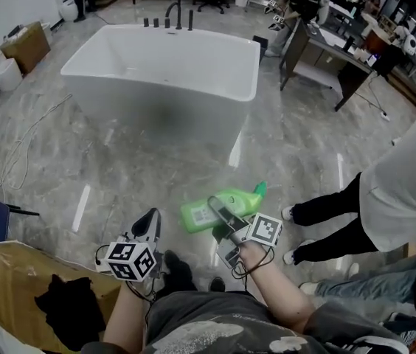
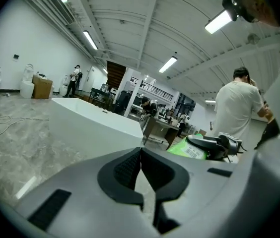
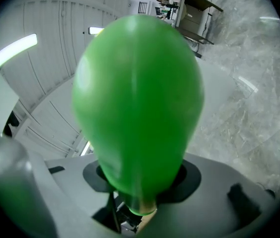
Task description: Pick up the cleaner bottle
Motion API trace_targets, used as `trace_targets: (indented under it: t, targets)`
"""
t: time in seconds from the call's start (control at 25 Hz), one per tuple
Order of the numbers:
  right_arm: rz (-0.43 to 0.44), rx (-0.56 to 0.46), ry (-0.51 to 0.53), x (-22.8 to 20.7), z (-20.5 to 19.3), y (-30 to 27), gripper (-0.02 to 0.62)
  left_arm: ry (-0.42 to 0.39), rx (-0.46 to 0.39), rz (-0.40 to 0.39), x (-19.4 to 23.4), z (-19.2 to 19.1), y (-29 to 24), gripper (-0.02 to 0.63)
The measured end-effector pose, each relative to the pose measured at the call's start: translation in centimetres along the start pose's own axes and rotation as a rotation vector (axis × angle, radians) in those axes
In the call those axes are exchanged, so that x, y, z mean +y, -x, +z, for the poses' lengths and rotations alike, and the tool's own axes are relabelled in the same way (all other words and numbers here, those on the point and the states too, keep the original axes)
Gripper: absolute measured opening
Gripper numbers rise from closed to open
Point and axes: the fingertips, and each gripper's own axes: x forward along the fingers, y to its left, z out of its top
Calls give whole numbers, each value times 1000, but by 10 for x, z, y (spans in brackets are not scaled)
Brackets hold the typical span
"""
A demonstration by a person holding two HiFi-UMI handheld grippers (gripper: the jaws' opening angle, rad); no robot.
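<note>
My right claw has the green cleaner bottle clamped between its jaws. They stand a good way apart, held open by the width of the bottle, with the pads pressed against its sides. The bottle is off the floor and lies roughly on its side in the head view, cap towards the upper right. It is on the near side of the white bathtub, between the tub and my own body. In the right gripper view its rounded green body fills most of the frame.

My left claw is closed with the two pads meeting and nothing between them. It sits just left of the bottle and apart from it.

A cardboard box with a black cloth on it is at lower left. Another person stands on the floor to the right.
</note>
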Motion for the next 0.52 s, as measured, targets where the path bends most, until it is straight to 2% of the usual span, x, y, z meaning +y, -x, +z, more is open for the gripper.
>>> trace_targets:
  t: [0.16,0.52]
  targets:
    - [-5,-24,-43,3,5,36,198,2,1,-16,-34,-10,4,15]
    - [4,-15,-12,4,-13,96,198,-6,-16,-36,-82,-44,26,15]
